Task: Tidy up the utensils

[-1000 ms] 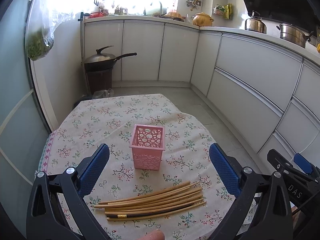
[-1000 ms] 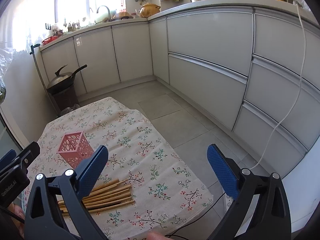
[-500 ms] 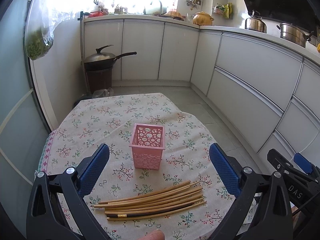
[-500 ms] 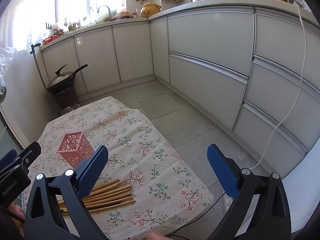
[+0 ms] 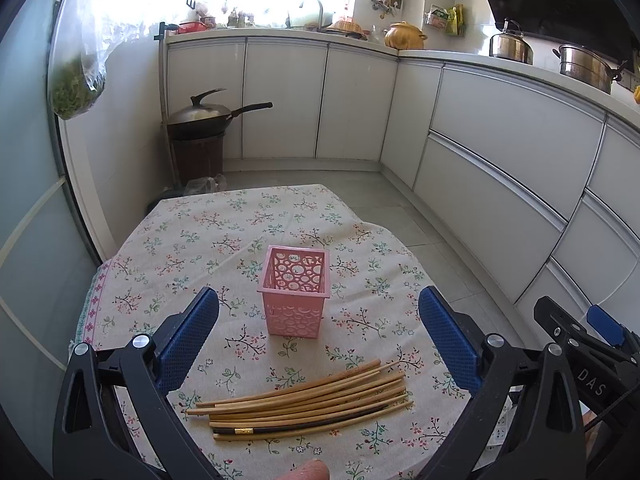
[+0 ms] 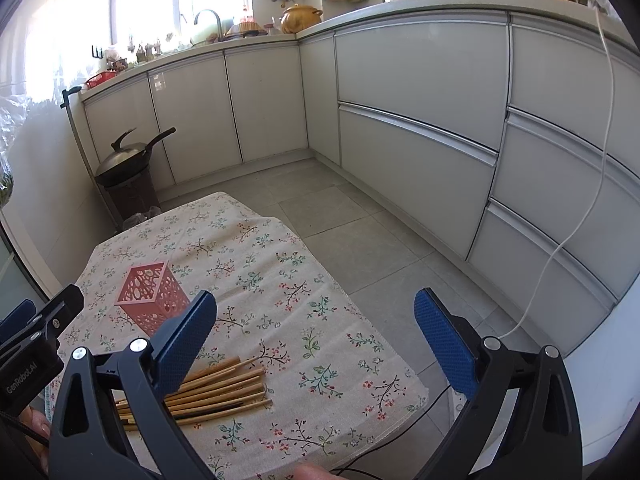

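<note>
On the cloth-covered surface (image 5: 168,248), chopsticks (image 5: 304,402) lie bunched just before the empty basket (image 5: 296,290). Both hand-held grippers, left (image 5: 318,336) and right (image 6: 316,336), hover wide open, holding nothing. Risk: the light basket may tip; bundled sticks may scatter.

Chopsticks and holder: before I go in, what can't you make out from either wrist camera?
- Chopsticks: exact count unclear, they overlap. In the right wrist view the right gripper's left finger covers their left ends.
- Pink holder: inside bottom hidden by its own walls in both views.
- Left gripper and right gripper: both open, empty.
- Table edge nearest the cameras: cut off by the frame.
</note>
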The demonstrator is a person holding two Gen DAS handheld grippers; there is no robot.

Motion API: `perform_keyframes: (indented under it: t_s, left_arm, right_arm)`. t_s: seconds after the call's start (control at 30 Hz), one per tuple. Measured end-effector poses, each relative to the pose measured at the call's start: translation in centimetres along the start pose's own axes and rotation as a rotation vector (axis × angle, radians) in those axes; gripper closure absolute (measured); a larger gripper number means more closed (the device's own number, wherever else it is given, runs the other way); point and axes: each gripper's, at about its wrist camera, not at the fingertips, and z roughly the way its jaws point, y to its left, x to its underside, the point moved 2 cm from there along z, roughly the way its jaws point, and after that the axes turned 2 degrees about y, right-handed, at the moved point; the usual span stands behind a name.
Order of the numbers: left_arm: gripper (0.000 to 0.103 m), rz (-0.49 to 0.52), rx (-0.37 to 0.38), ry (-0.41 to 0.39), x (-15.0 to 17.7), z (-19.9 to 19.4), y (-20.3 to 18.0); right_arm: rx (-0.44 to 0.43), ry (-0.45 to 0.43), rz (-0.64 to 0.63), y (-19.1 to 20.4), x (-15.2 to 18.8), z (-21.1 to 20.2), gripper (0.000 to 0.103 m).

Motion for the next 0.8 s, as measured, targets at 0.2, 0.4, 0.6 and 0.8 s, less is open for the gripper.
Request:
perform_keyframes:
  t_s: [0.2, 0.4, 0.6, 0.8]
  left_arm:
    - [0.007, 0.001, 0.001, 0.000, -0.05, 0.00, -0.01]
    - [0.007, 0.001, 0.001, 0.001, -0.04, 0.00, -0.02]
    - [0.007, 0.001, 0.001, 0.001, -0.04, 0.00, -0.01]
    - [0.007, 0.003, 0.000, 0.006, 0.03, 0.09, -0.04]
  right_arm:
    - [-0.001, 0.000, -0.002, 0.12, 0.09, -0.04, 0.007]
    - [-0.002, 0.002, -0.002, 0.23, 0.22, 0.00, 0.007]
    - [-0.003, 0.004, -0.002, 0.31, 0.37, 0.01, 0.007]
    - [-0.005, 0.009, -0.002, 0.30, 0.44, 0.06, 0.007]
